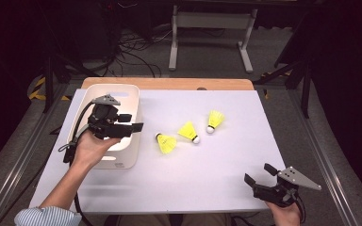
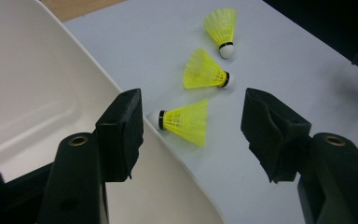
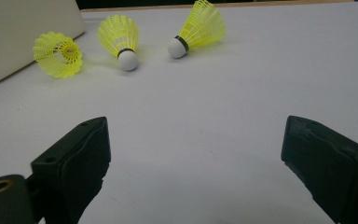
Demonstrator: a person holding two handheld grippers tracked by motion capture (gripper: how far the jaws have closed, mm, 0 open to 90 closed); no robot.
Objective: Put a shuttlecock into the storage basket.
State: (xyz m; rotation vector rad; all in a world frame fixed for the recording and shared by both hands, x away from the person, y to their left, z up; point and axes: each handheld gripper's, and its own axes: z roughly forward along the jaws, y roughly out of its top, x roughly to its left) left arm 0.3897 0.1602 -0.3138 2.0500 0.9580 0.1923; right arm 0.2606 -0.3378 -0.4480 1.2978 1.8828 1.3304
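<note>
A white table top (image 1: 202, 169) with a wooden edge along its far side stands on a grey floor in a dark room; cables trail across the floor behind it, beside the pale legs of another stand.

The left gripper (image 1: 133, 123) hovers over the near right part of a white tub (image 1: 122, 92) that sits at the table's left side. Its jaws are spread with nothing between them, pointing toward the table's middle. In the left gripper view one jaw hangs over the tub's rim and the other over bare table, and the nearest shuttlecock (image 2: 184, 121) shows in the gap beyond them, not touched. A dark mark sits on the tub's near wall in the high view, too small to read; no other writing can be read.

Three yellow shuttlecocks lie in a loose row on the table, just right of the tub. The nearest shuttlecock lies on its side, with its white cork toward the tub. The middle shuttlecock (image 1: 189, 131) and the far shuttlecock (image 1: 214, 120) lie close beside it, apart from one another, corks toward the person.

The right gripper (image 1: 260, 173) rests low at the near right corner of the table, well apart from the shuttlecocks, jaws wide and empty over bare white surface.
</note>
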